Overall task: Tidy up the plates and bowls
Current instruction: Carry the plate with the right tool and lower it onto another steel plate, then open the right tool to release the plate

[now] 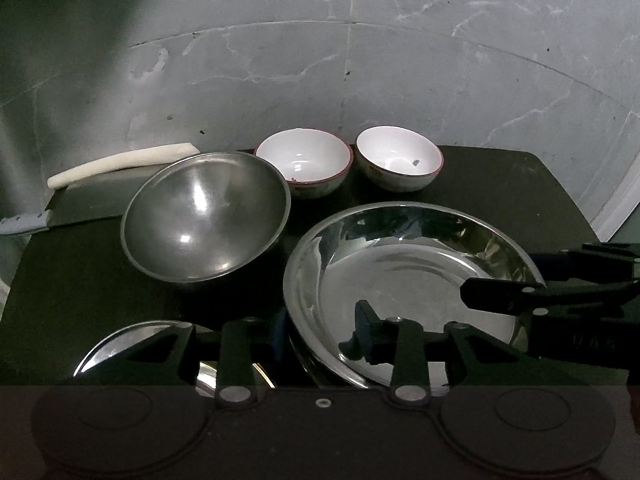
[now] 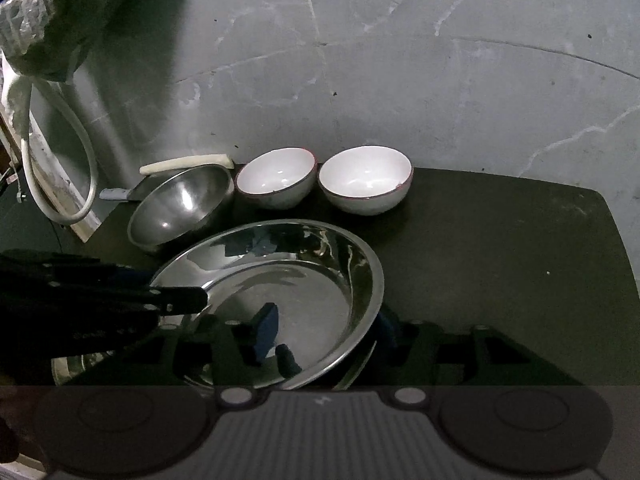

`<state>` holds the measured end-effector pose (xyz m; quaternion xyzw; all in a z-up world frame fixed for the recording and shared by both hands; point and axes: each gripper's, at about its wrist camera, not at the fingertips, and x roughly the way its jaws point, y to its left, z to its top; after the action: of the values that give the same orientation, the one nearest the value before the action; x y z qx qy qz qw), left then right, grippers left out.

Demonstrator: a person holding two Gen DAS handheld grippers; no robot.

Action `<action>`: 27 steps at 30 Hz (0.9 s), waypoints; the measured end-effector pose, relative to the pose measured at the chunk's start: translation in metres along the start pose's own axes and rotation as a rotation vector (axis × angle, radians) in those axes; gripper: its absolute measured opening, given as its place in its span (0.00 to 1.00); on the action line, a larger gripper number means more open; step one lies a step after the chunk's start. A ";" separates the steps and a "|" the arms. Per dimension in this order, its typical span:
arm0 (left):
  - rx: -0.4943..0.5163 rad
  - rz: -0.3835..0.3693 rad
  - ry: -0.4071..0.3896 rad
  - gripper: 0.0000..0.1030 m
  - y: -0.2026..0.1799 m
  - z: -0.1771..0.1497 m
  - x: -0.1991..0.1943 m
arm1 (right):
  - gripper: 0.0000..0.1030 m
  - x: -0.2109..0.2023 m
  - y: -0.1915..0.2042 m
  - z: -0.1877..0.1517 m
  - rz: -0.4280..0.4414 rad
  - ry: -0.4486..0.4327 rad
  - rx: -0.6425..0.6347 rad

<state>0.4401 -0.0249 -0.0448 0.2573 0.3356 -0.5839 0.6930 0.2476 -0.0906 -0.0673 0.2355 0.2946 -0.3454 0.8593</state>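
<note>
- Left wrist view: the steel plate (image 1: 400,276) sits tilted on the dark table (image 1: 520,184), its far rim raised, shiny and mirror-like. The left gripper (image 1: 320,332) straddles its near-left rim, one finger inside, one outside; whether it pinches the rim is unclear. A steel bowl (image 1: 206,216) stands beside two white bowls (image 1: 304,160).
- Right wrist view: the right gripper (image 2: 326,330) likewise straddles the plate's (image 2: 280,280) near-right rim; grip unclear.

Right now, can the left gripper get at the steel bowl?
Probably yes. The left gripper stands open astride the plate's rim, holding nothing, and the steel bowl sits just beyond with nothing between. It would need to lift clear of the rim first.
</note>
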 end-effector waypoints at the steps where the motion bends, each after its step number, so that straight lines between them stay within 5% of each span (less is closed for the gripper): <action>1: -0.001 0.003 0.002 0.37 0.000 0.000 0.000 | 0.57 0.000 0.000 0.000 0.004 -0.002 0.001; 11: 0.003 0.015 0.000 0.52 -0.003 -0.001 -0.004 | 0.68 -0.001 -0.002 -0.006 0.006 -0.006 0.033; 19: -0.024 0.050 -0.040 0.86 0.003 -0.007 -0.028 | 0.91 -0.016 -0.005 -0.016 -0.018 -0.046 0.085; 27: -0.015 0.065 -0.101 0.99 0.018 -0.017 -0.051 | 1.00 -0.040 -0.001 -0.026 -0.070 -0.067 0.161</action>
<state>0.4502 0.0235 -0.0175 0.2332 0.2958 -0.5708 0.7296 0.2147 -0.0570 -0.0593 0.2818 0.2450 -0.4054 0.8344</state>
